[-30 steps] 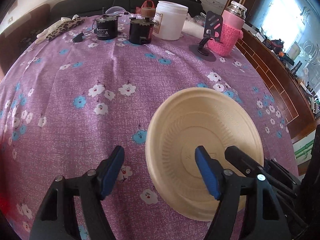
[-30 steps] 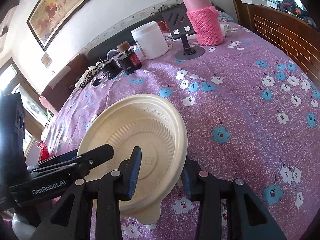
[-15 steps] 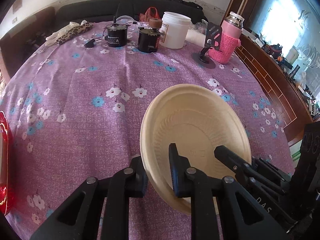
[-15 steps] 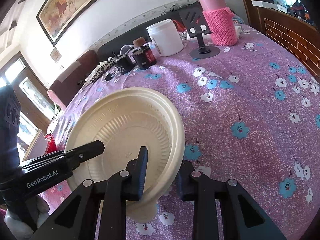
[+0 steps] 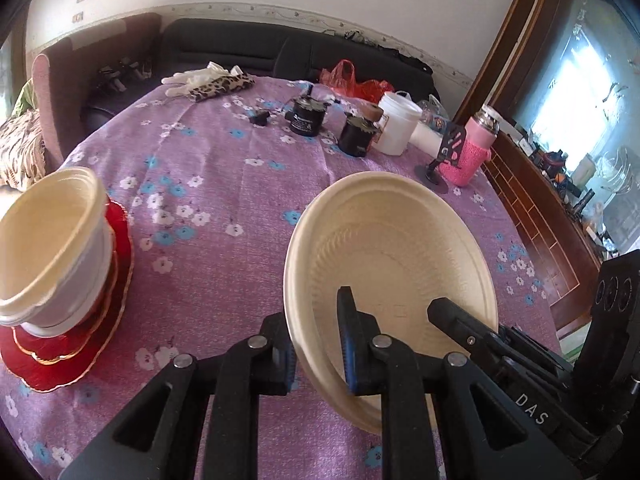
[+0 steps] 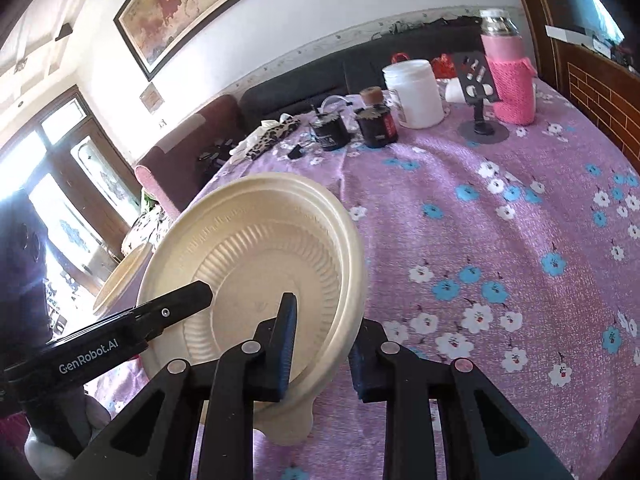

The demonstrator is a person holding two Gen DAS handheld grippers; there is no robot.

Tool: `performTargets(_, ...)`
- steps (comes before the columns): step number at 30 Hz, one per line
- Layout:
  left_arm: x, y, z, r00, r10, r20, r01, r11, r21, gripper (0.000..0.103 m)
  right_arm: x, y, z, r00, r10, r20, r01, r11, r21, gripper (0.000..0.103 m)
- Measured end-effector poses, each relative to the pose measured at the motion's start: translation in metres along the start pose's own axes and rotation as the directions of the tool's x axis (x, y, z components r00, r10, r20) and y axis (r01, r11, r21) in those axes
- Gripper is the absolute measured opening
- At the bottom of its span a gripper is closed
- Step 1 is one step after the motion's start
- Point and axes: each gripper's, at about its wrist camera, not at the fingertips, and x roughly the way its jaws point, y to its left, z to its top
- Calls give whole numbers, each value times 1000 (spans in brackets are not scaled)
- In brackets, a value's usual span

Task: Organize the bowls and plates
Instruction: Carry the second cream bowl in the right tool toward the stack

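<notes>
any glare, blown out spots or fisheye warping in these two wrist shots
Left wrist view: the window at upper right is washed out pale blue, the table edge bows strongly, and the corners go black; the cream plate is evenly lit and sharp. Right wrist view: the glass doors at left are blown out white, the wall painting curves and tilts, and the tablecloth shows little shadow.

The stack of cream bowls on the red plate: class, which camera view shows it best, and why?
The left wrist view: the stack of cream bowls sits in full sight on the red plate. The right wrist view shows only a cream rim edge behind the held plate.
</notes>
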Motion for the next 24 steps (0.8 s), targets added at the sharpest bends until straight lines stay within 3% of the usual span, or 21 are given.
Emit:
performTargets(6, -49, 56, 10, 996, 19, 93, -9, 995, -102, 17, 5, 67, 14, 999, 51, 3, -51, 995, -89, 26)
performTargets(14, -107, 154, 24, 968, 150, 203, -92, 959, -270, 17, 53, 177, 30, 985, 158, -68, -170, 959, -225, 26)
performTargets(20, -114, 207, 30, 946, 260, 197, -182, 922, -341, 17, 98, 239, 30, 976, 176, -128, -208, 929, -305, 26)
performTargets(24, -97, 224, 36, 950, 271, 157, -204, 917, -343, 17, 120, 251, 34, 980, 136, -147, -178, 927, -329, 26)
